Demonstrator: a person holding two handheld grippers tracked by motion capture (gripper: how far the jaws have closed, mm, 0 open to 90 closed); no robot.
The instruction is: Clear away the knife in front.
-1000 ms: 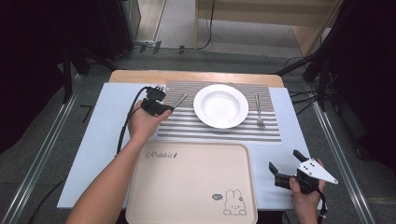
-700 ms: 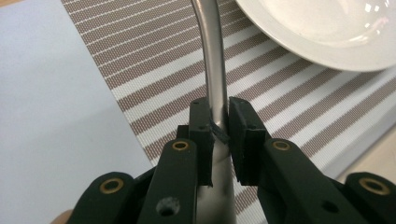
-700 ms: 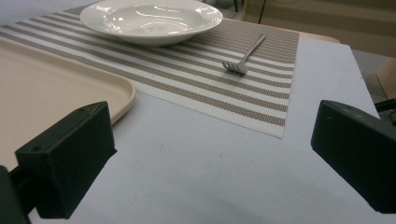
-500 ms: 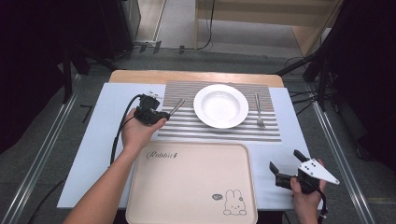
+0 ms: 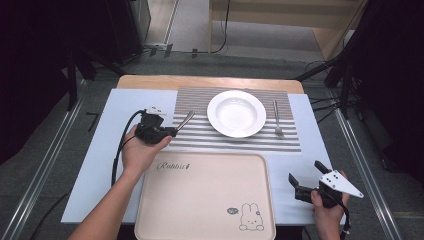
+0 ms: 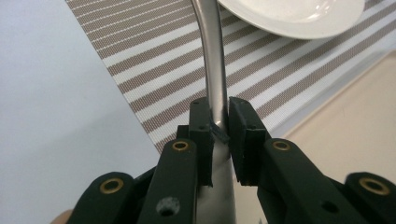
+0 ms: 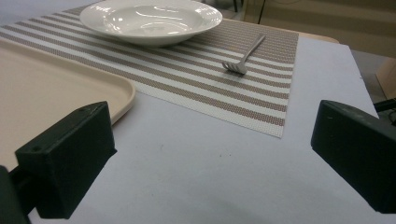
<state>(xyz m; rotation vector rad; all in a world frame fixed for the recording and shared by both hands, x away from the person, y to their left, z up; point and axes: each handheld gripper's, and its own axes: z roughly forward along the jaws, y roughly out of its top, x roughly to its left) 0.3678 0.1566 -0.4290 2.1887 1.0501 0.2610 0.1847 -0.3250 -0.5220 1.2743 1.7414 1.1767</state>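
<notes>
Two grippers work at the near side of the table. Nearest, at the bottom right of the high view, the right gripper (image 5: 305, 176) rests by the right edge of the tray (image 5: 200, 200); its jaws stand wide apart with nothing between them, over bare pale blue table cover (image 7: 210, 158). The beige tray, printed with a rabbit, lies at the front middle of the table, just short of the striped placemat (image 5: 200, 135). Farther in and to the left, the left gripper (image 5: 172, 131) hovers over the mat's left edge, just beyond the tray's far left corner. Its jaws are nearly closed and clamp the handle of a metal utensil (image 6: 212, 60); the pads (image 6: 239, 116) press it from both sides, and the handle runs on away from the jaws toward the plate. Its far end is hidden, so spoon or knife cannot be told. Beyond lies the white plate (image 5: 236, 113) at the middle of the mat, and a fork (image 5: 276, 117) lies just right of it, prongs toward the near side
</notes>
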